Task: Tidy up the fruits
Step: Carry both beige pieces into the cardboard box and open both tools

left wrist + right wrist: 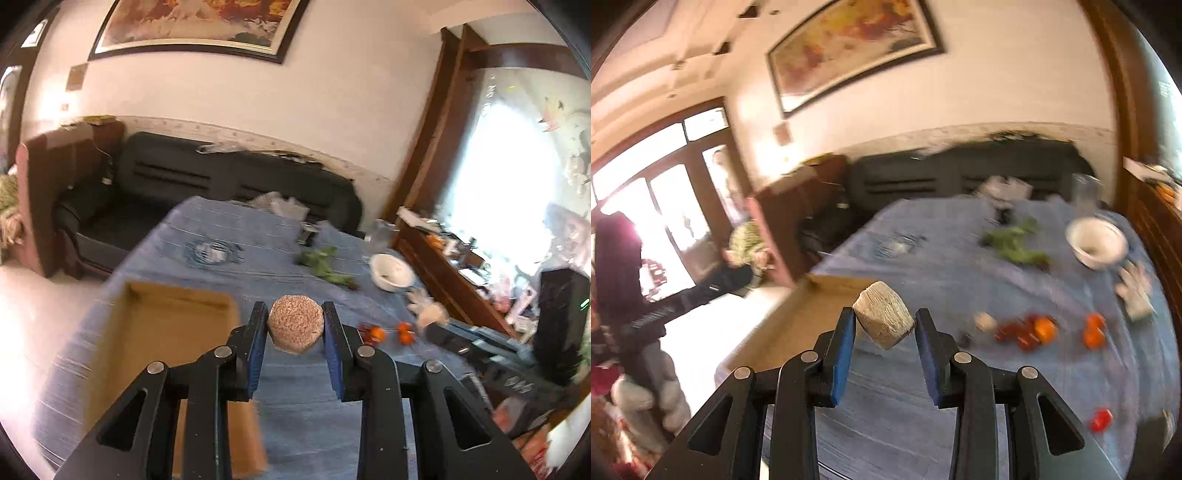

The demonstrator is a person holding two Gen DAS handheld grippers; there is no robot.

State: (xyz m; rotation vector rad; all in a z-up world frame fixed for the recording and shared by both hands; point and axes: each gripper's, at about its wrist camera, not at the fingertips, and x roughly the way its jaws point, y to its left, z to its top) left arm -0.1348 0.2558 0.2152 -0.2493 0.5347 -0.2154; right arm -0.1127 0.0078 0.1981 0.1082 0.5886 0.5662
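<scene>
My left gripper [295,323] is shut on a rough beige-brown fruit [295,326], held above the blue tablecloth beside an open cardboard box [166,325]. My right gripper [884,325] is shut on a pale ridged fruit [884,319], held tilted above the cloth near the box's [798,325] corner. Small orange and red fruits [1034,330] lie on the cloth to the right, also in the left wrist view [376,334]. More orange fruits [1093,332] and one red fruit [1102,419] lie further right.
A white bowl [1095,242] and green leafy vegetables [1015,242] lie at the far right of the table [923,406]. A dark sofa [166,184] stands behind it. A wooden sideboard [461,277] runs along the right. Both views are motion-blurred.
</scene>
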